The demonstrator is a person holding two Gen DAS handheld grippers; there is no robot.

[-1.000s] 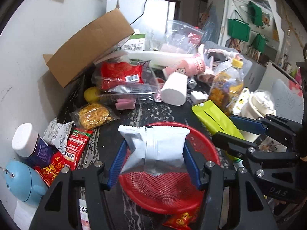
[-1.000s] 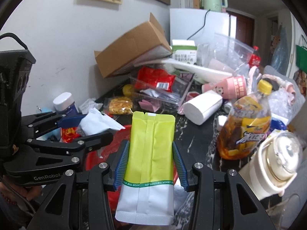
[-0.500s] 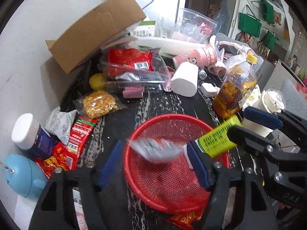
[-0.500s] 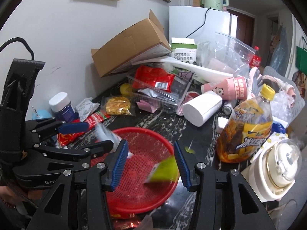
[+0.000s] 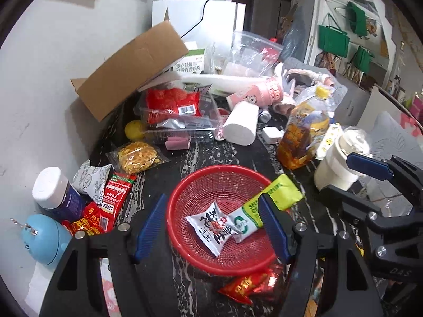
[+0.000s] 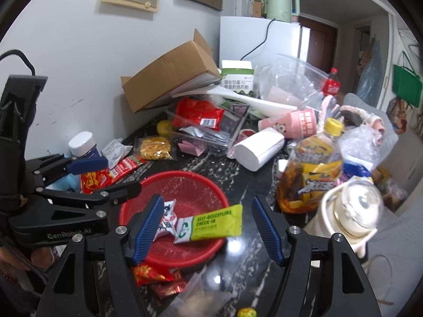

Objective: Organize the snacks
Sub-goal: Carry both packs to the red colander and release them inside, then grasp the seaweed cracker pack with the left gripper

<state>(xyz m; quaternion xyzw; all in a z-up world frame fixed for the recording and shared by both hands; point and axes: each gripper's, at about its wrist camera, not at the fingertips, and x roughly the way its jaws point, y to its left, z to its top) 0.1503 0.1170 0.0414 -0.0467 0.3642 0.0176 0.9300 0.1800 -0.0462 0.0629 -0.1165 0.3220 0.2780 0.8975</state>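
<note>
The red basket [image 5: 185,192] lies open from above; a drink bottle [image 5: 304,137] and cream flask [image 5: 341,163] crowd its right side.

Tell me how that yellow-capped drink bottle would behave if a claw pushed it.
The drink bottle stands upright and tall, so a high push would probably tip it. It looks mostly full, likely heavy. Its smooth, rounded plastic may slip or roll once down.

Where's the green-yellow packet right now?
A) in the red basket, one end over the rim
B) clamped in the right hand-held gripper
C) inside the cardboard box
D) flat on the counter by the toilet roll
A: the green-yellow packet lies in the red basket beside the white snack packet, its yellow end over the rim; both hand-held grippers are open, holding nothing.
</note>
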